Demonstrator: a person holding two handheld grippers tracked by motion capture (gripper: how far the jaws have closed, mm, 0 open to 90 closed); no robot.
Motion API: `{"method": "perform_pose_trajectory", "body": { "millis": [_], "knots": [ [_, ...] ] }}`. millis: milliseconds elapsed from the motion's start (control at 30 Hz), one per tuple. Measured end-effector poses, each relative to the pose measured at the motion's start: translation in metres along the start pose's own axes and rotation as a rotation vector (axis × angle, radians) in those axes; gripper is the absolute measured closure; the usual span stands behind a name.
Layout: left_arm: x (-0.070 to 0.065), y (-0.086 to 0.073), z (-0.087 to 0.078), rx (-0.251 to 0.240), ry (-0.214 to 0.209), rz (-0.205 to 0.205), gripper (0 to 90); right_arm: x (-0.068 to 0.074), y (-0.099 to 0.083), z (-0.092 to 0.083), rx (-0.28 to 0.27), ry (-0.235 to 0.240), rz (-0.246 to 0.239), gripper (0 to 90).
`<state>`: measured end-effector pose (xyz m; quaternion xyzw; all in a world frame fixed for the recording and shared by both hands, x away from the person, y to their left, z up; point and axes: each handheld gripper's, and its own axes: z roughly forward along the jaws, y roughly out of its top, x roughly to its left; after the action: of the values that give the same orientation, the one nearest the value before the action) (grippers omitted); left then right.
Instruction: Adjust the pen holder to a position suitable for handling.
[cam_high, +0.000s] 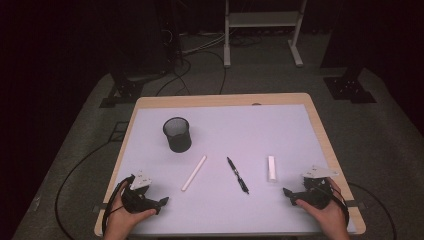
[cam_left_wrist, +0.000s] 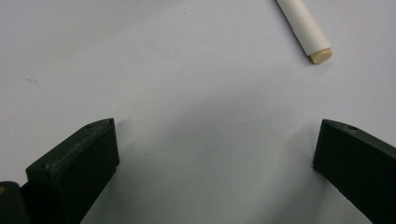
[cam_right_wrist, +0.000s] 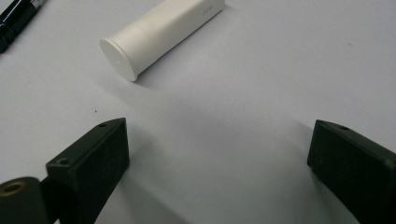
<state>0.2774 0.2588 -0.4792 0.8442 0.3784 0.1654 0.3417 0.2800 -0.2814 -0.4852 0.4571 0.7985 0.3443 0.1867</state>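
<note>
You're resting both tools wide open on the worktop (cam_high: 300, 115): left tool (cam_high: 161, 202), right tool (cam_high: 289, 196). The white tube (cam_right_wrist: 161, 32) is lying just ahead of your right tool; it's looking light, rigid, slick, so be gripping mid-barrel.

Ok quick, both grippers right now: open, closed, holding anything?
Left gripper: open, holding nothing; the long white stick lies ahead of it.
Right gripper: open, holding nothing; the short white tube lies ahead, untouched.
</note>
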Motion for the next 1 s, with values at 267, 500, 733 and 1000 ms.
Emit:
{"method": "perform_pose_trajectory", "body": {
  "millis": [267,500,733,1000],
  "knots": [
    [0.002,0.002,-0.001,-0.017,0.000,-0.002,6.3,0.000,0.000,0.000,0.000,-0.001,-0.001,4.5],
    [0.005,0.004,0.000,-0.024,-0.003,0.005,12.9,0.000,0.000,0.000,0.001,-0.001,-0.002,4.5],
    [0.008,0.007,-0.003,-0.038,-0.017,0.004,19.2,0.000,0.000,0.000,0.000,-0.001,-0.002,4.5],
    [0.008,0.016,-0.003,-0.042,-0.035,0.005,25.1,0.000,0.000,0.000,0.001,0.000,-0.002,4.4]
  ]
}}
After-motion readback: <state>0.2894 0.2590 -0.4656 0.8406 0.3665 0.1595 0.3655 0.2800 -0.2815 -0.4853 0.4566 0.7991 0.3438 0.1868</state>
